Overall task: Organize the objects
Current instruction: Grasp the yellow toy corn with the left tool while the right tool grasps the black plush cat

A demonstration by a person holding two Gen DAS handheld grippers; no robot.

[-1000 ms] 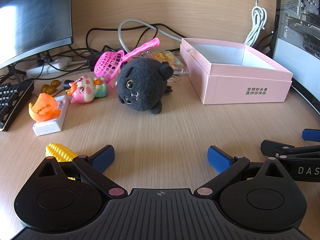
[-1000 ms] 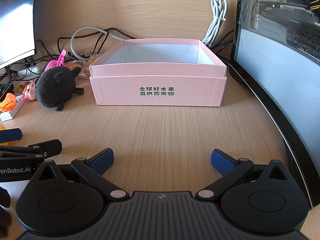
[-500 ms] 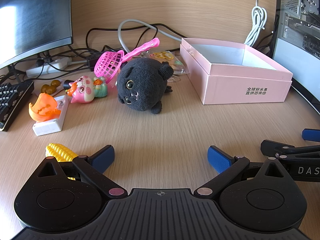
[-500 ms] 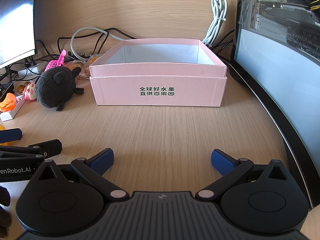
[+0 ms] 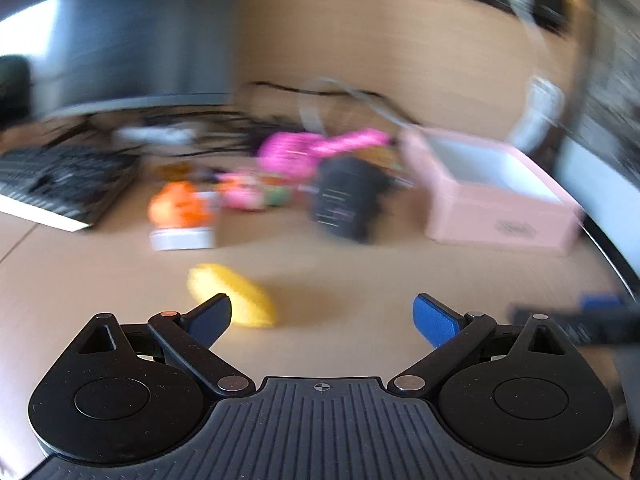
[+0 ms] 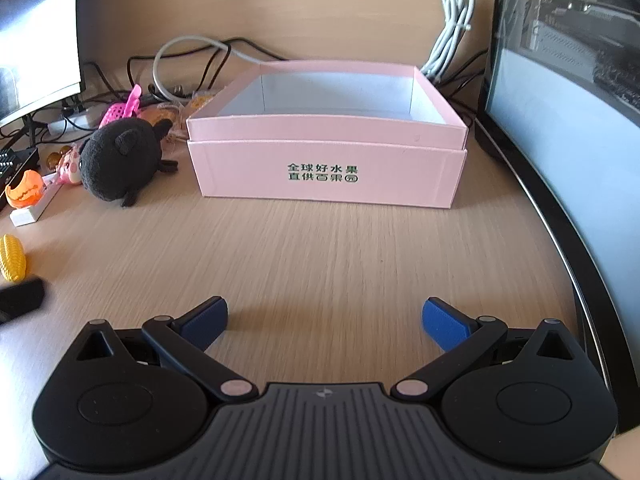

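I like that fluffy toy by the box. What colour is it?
The plush toy is black, with dark ears. It shows best in the right wrist view.

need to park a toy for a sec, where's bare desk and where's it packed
Bare desk runs between the right claw and the front wall of the pink box. The pink box looks empty inside too. Crowded: left of the box, where the black plush, orange toy and corn sit, with cables behind.

An open pink cardboard box point(image 6: 328, 168) sat empty on the desk; left of it lay a black plush toy point(image 6: 116, 164) and, nearer, a yellow plastic corn cob point(image 6: 12, 258).
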